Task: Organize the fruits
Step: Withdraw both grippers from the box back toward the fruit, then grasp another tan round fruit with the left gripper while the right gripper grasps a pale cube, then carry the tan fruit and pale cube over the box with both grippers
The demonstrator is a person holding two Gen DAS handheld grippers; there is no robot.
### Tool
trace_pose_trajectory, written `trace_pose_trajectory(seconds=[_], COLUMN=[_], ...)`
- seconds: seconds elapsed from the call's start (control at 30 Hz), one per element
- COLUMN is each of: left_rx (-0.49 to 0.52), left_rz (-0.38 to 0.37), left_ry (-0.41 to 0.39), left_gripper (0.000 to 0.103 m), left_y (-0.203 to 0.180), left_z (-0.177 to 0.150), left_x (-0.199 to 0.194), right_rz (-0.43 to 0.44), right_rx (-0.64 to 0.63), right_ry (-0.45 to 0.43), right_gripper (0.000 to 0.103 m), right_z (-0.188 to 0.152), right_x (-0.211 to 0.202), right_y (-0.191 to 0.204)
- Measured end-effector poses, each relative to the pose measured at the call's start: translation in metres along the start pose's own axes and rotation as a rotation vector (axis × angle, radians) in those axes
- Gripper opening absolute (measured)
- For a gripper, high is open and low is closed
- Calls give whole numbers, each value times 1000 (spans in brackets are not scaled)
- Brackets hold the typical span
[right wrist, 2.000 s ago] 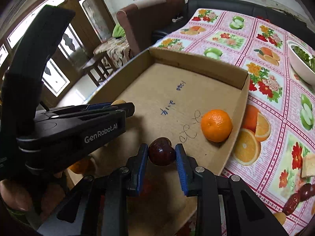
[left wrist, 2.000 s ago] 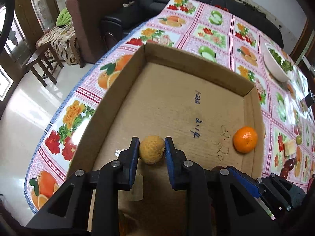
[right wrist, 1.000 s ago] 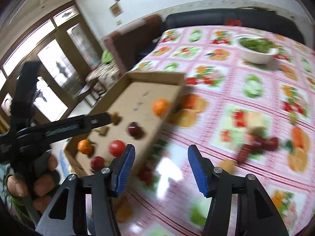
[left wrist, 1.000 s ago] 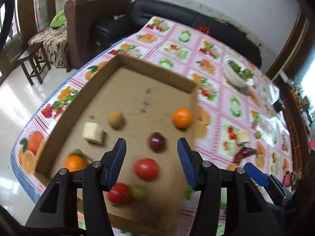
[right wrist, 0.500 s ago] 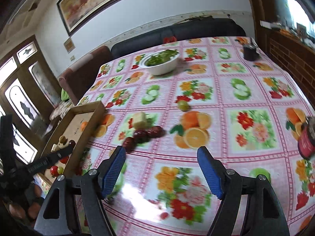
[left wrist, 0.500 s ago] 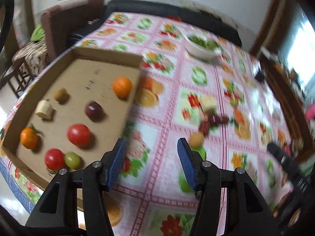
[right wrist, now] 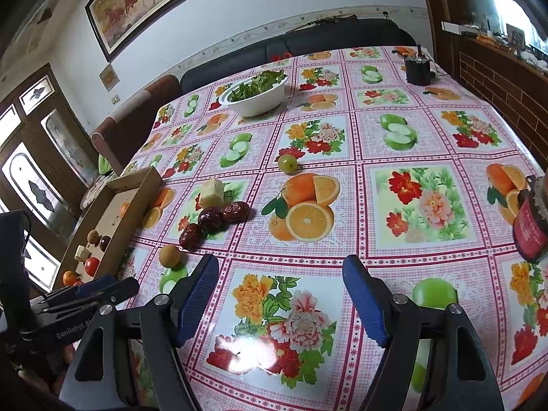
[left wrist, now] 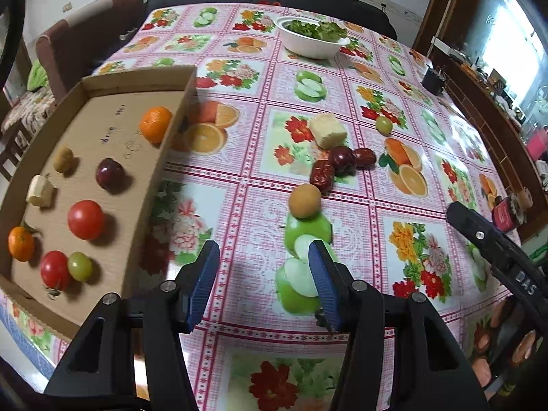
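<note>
- Fruit-printed oilcloth covers your table in the left wrist view. Your left gripper is wide and empty above it. The cardboard tray at left already has sorted fruit, a red tomato among it. A tan round fruit lies loose ahead, touching the wrinkled red dates.
- From the right wrist view, your right gripper has just been opening, with nothing between its fingers. The tan fruit sits near the tray; a small green fruit lies well apart.
- The tan fruit looks light, firm and prone to roll: take it across its middle, gently.
</note>
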State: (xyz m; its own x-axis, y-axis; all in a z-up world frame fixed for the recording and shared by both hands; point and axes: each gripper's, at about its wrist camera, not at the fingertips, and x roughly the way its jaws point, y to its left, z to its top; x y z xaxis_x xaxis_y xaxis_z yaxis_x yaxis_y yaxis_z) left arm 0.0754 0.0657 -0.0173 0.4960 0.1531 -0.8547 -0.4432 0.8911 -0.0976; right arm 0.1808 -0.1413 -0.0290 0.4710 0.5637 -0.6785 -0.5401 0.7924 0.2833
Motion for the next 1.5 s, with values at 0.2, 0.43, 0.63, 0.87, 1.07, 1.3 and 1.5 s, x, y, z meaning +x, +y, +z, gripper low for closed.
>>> trace_pose_trajectory(seconds=[0.2,0.43,0.63,0.87,1.07,1.3,1.5], left_rx=[40,54,96,107,115,132,121], left_rz=[-18,-49,-82,-105,-88,-67,-53], left_ry=[-11,2,20,55,29,-24,-80], left_gripper=[53,53,53,52,22,22,22], left_y=[-11,-16,-20,-20,-22,-22,-9], left_z=[9,25,34,42,43,41,39], left_x=[1,15,29,52,57,36,3], right_rz=[28,71,127,104,125,158,183], right_rx=[3,-12,-103,-154,-141,-80,-37], right_ry=[35,54,119,231,214,115,61], right_gripper=[53,44,44,43,32,32,32], right_z=[10,39,63,71,72,80,79], right_x=[19,43,82,139,140,98,63], right_y=[0,12,54,80,77,63,55])
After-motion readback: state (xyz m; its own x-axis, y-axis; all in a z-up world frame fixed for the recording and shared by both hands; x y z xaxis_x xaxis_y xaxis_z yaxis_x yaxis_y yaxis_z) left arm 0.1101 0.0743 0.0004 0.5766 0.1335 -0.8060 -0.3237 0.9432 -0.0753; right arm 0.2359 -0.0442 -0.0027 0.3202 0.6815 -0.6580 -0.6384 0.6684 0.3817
